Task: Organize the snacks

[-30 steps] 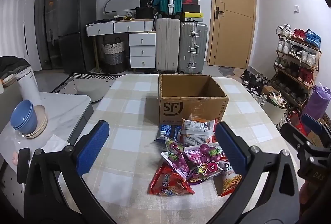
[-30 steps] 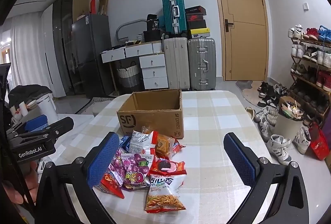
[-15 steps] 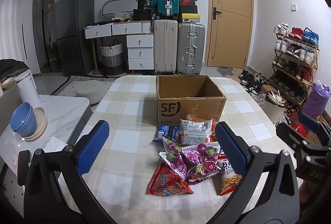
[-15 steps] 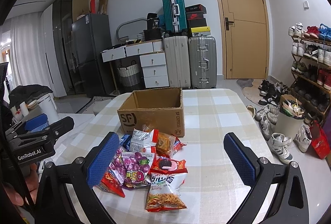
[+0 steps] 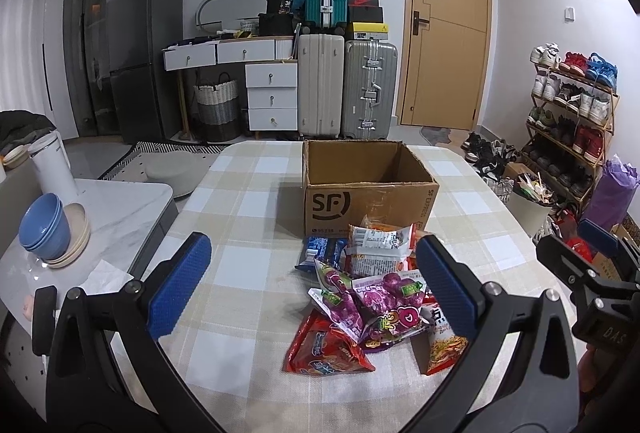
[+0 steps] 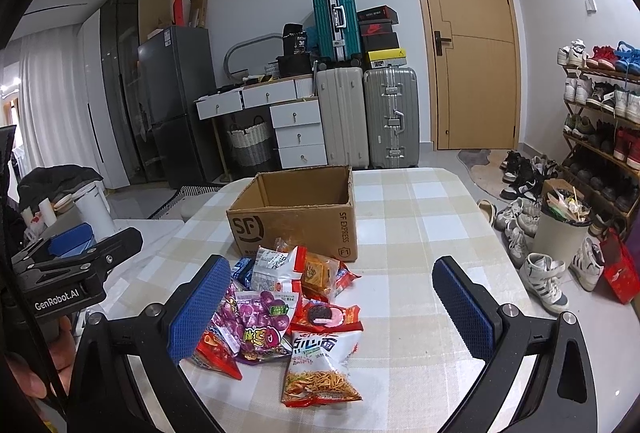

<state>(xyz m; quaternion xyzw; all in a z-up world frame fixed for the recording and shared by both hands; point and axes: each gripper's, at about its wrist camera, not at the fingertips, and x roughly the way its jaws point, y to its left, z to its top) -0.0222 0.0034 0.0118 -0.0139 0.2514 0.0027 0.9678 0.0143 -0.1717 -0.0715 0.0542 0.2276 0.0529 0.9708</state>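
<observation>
While both grippers' fingers (image 5: 180, 285) (image 6: 460, 313) gape empty: noodle packet (image 6: 318, 369), long axis toward box (image 6: 296, 213).

A brown cardboard box (image 5: 370, 193) sits open and empty on the table, top up. Right in front of it lies a messy pile of snack bags (image 6: 280, 301), purple, red, white and blue, some lying on top of others.

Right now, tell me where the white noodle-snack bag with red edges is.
In the right wrist view the white noodle-snack bag with red edges lies flat on the checked tablecloth, at the pile's near edge, just below the cookie packet.
</observation>
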